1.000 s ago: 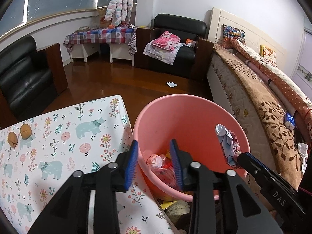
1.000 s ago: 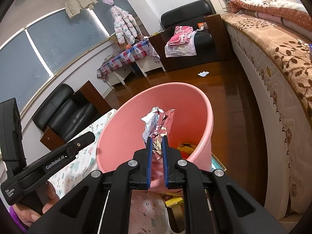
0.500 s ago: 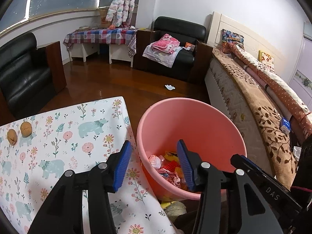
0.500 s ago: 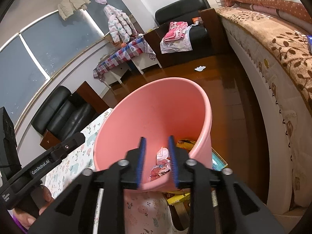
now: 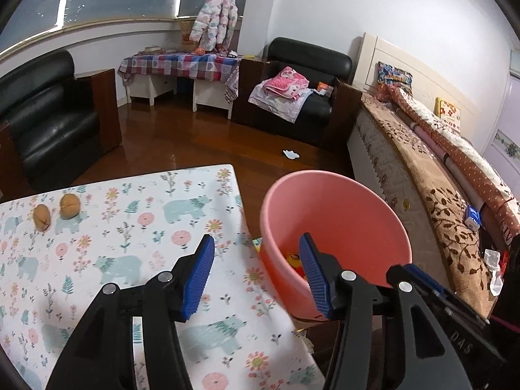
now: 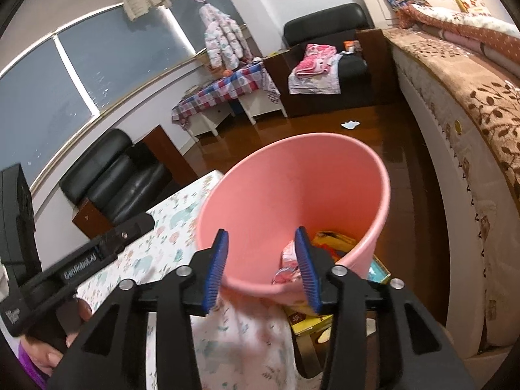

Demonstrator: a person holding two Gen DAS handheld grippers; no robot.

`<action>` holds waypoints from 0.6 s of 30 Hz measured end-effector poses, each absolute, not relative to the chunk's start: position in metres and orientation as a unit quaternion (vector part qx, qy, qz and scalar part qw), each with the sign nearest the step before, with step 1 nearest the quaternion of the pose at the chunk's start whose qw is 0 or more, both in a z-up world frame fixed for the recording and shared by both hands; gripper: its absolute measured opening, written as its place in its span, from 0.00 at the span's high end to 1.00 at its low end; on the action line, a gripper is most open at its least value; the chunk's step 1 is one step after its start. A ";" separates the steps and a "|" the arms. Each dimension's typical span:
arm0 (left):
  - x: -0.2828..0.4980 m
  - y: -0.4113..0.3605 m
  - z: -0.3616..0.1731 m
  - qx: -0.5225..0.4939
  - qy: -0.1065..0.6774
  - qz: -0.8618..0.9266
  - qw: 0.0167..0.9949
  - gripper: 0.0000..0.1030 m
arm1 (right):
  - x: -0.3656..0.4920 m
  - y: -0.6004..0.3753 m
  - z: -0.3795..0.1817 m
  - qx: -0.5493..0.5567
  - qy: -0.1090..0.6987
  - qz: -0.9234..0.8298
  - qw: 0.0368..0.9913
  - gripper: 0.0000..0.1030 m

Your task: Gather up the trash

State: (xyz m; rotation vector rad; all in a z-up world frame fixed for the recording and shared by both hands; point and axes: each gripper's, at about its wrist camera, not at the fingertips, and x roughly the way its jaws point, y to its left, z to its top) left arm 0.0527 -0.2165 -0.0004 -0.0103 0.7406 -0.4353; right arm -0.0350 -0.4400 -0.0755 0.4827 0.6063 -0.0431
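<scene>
Left tongs (image 5: 256, 276): black arms, blue ribbed pads, jaws wide apart and opening; nothing between them. They hang over the gap where the table edge meets the bucket. The left pad sits above the cloth, the right pad above the bucket's near rim.

Right tongs (image 6: 261, 268): same make, jaws moderately apart and opening, holding nothing. They point down into the bucket mouth, both pads over its near rim.

Bucket (image 5: 341, 214): pink plastic, round, open top. It stands just ahead of both pairs of tongs, close against the table's right edge.

Trash (image 6: 287, 265): crumpled pink-and-white wrapper with yellow and red packets, lying at the bucket's bottom. It lies below the right tongs' pads and apart from them.

Table (image 5: 136, 237): covered by a white cloth printed with bears and flowers. It lies under and to the left of the left tongs.

Two brown nuts (image 5: 57, 211): on the cloth, side by side, well off to the left of the left tongs.

Scrap of white paper (image 5: 291, 154): on the wooden floor, well beyond the bucket.

Bed (image 5: 432, 195): brown leaf-patterned cover, along the right of the bucket.

Hand (image 6: 45, 341): grips the left tongs' handle, seen at the lower left of the right tongs' view; purple sleeve edge beside it.
</scene>
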 end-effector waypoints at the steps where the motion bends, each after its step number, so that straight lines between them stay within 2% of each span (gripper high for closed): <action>1: 0.051 -0.214 0.001 -0.007 0.358 -0.210 0.910 0.48 | -0.036 -0.435 -0.075 0.231 0.297 -0.017 0.926 0.56; 14: 0.022 -0.172 0.018 -0.023 0.340 -0.204 0.918 0.37 | -0.053 -0.378 -0.056 0.180 0.289 -0.002 0.940 0.52; 18: 0.017 -0.161 0.019 -0.028 0.340 -0.199 0.919 0.37 | -0.058 -0.367 -0.051 0.167 0.286 -0.006 0.943 0.51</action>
